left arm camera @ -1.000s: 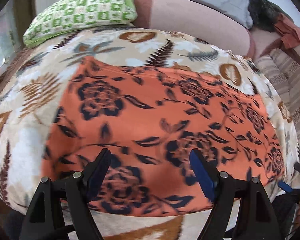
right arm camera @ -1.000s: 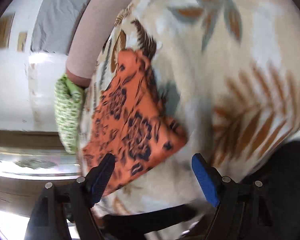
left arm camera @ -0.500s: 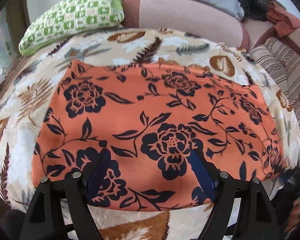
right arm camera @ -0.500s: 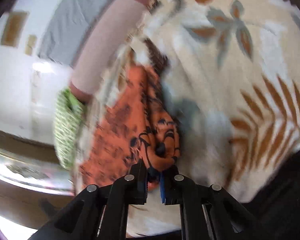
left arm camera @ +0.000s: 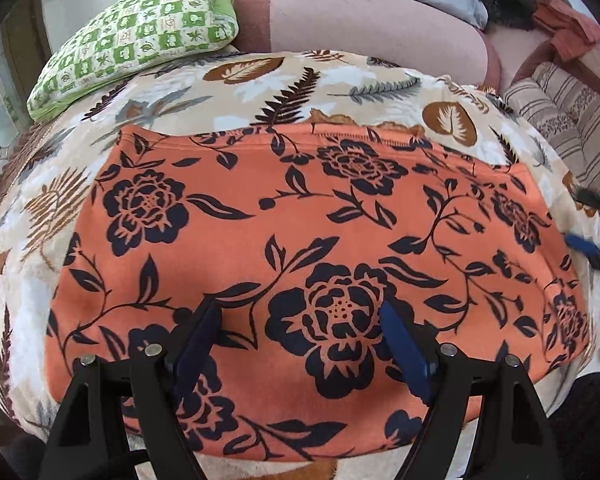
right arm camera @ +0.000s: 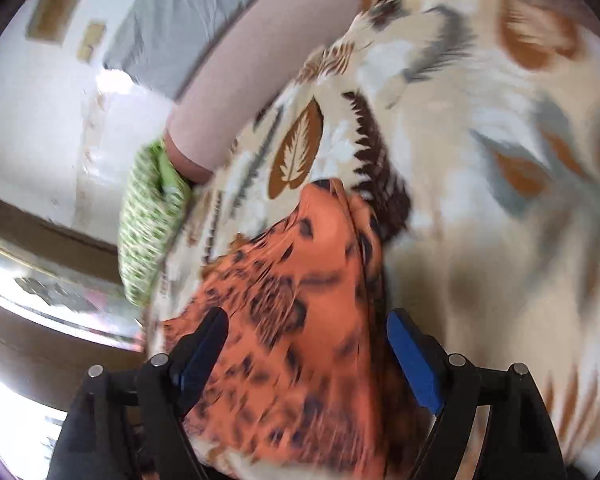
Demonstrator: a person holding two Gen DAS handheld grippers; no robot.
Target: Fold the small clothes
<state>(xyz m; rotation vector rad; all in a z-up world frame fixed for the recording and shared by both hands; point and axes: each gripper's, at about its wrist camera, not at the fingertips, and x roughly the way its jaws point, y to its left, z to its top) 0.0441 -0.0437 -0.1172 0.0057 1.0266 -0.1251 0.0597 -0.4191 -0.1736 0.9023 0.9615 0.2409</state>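
Left wrist view showed the left gripper (left arm camera: 300, 344) with its blue-padded fingers spread wide, hovering over the near part of the orange floral garment (left arm camera: 300, 240) and pinching nothing. Outward from it, the garment lay spread nearly flat across the leaf-print blanket (left arm camera: 260, 80), its hemmed edge toward twelve o'clock, and no fold showed in it from this side. At three o'clock the right gripper (left arm camera: 592, 236) sat at the cloth's right edge, blurred. Farther out, a green checked pillow (left arm camera: 140, 40) rested at eleven o'clock against a pink bolster (left arm camera: 372, 24), with a striped cushion (left arm camera: 560, 108) at two o'clock. From the right wrist view, the right gripper (right arm camera: 304, 352) also stood with its jaws apart, the orange floral garment (right arm camera: 300, 300) bunched and slightly lifted between and beyond its fingers toward twelve o'clock, though motion blur made it impossible to say whether the pads touched it. Judged from this, the folding had barely begun: the cloth was laid out, and every fold appeared to remain. No brand, label or readable writing could be made out anywhere.
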